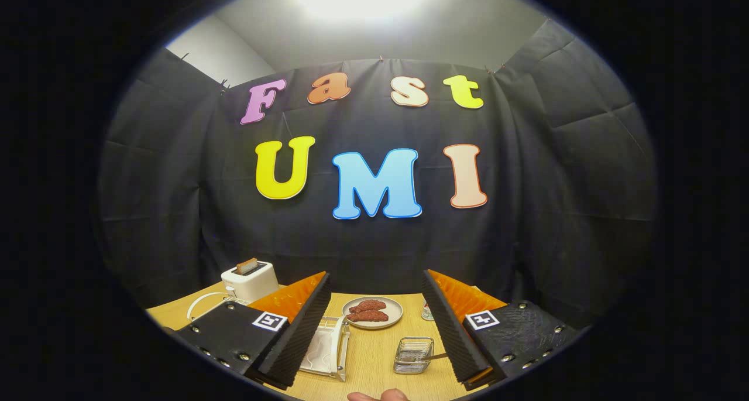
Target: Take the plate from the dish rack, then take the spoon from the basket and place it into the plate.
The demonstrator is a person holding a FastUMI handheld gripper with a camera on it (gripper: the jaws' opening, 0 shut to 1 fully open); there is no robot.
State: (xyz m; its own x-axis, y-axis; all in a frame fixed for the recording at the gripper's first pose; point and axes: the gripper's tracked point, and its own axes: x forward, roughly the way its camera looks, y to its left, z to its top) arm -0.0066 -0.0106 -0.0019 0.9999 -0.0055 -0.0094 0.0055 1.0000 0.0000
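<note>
Gripper [374,325] hovering, fingers wide apart, gripping nothing — first step pending. Dish rack [327,348] holding plate, just left of basket [413,355]; spoon [430,358] lying in basket. Next: descending toward rack.

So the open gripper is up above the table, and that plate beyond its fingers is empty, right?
Not quite. In the gripper view the gripper is open above the table, but the plate beyond its fingers holds two reddish-brown food pieces; it isn't empty.
</note>
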